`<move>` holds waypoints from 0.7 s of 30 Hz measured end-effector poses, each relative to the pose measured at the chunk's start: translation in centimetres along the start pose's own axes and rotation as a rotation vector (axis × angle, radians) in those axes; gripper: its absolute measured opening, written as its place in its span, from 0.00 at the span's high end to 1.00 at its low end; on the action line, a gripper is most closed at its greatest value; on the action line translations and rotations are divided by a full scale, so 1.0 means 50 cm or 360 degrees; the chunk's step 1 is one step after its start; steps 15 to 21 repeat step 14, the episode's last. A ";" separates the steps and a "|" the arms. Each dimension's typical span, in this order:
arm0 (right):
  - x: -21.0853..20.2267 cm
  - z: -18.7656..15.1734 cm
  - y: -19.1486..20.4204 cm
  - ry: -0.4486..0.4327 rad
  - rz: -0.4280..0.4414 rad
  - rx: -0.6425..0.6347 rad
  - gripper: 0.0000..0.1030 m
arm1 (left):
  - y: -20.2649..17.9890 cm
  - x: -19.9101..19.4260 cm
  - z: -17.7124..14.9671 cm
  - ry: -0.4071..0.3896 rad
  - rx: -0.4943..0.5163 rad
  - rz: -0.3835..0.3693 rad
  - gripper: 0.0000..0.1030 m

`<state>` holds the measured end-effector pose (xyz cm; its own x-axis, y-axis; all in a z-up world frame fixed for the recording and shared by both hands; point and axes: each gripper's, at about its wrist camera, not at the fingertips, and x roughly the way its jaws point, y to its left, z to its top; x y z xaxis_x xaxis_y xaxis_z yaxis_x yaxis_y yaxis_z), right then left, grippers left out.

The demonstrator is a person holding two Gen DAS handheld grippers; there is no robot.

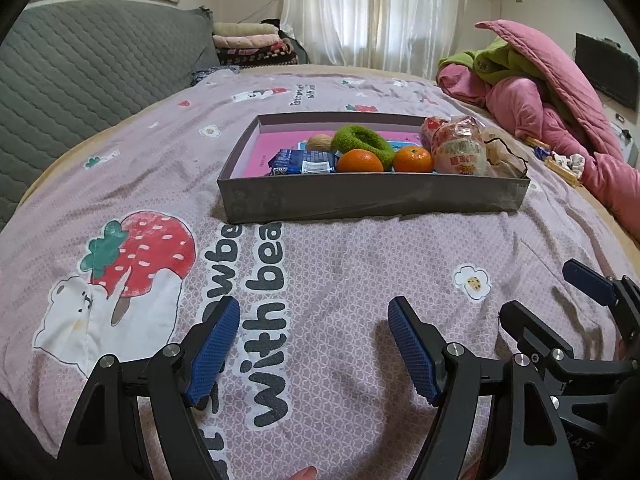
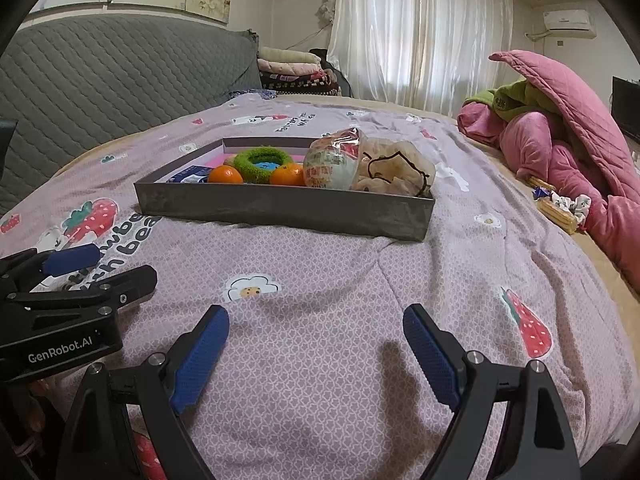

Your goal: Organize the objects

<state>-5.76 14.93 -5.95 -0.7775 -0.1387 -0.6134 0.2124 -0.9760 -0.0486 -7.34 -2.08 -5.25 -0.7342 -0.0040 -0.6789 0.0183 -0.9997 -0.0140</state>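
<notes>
We hold both tools low over the lilac strawberry-print bedspread [image 1: 360,248], and the shallow grey cardboard tray [image 1: 372,194] sits ahead of us in the middle of the bed, already loaded. Inside we count 2 orange tangerines [image 1: 359,161], a fuzzy green ring [image 1: 362,140], a brown walnut [image 1: 319,142], a blue foil snack packet [image 1: 302,162], a clear-wrapped bun with red print [image 1: 460,150] and a crumpled beige net bag with black trim [image 2: 394,172] at the tray's right end.

Our left gripper [image 1: 314,344] hangs with its blue pads spread wide and nothing between them. Our right gripper [image 2: 316,354] is just as wide apart and just as empty.

We judge the sorting mostly done: the bedspread near us carries nothing loose. What may be left lies far right, by the heaped pink quilt [image 2: 568,128]: a small striped yellow item with a floral scrap [image 2: 562,204] on the bare mattress edge. What it is, we cannot tell.

Room is generous between us and the tray's near wall. The right side tightens, with the quilt pile crowding the bed edge, and the grey quilted headboard [image 1: 88,80] bounds the left.
</notes>
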 end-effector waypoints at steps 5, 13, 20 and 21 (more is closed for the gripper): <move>0.001 0.000 0.001 0.0002 -0.0006 -0.0006 0.14 | 0.002 0.001 0.001 -0.0003 -0.0004 0.0000 0.25; 0.006 0.000 0.000 0.0010 -0.0008 -0.0013 0.14 | 0.003 0.004 0.000 0.0004 0.0000 -0.0020 0.25; 0.006 0.001 0.000 0.0009 -0.0009 -0.0013 0.14 | 0.003 0.004 0.001 0.0006 -0.0003 -0.0020 0.25; 0.006 0.001 0.000 0.0009 -0.0009 -0.0013 0.14 | 0.003 0.004 0.001 0.0006 -0.0003 -0.0020 0.25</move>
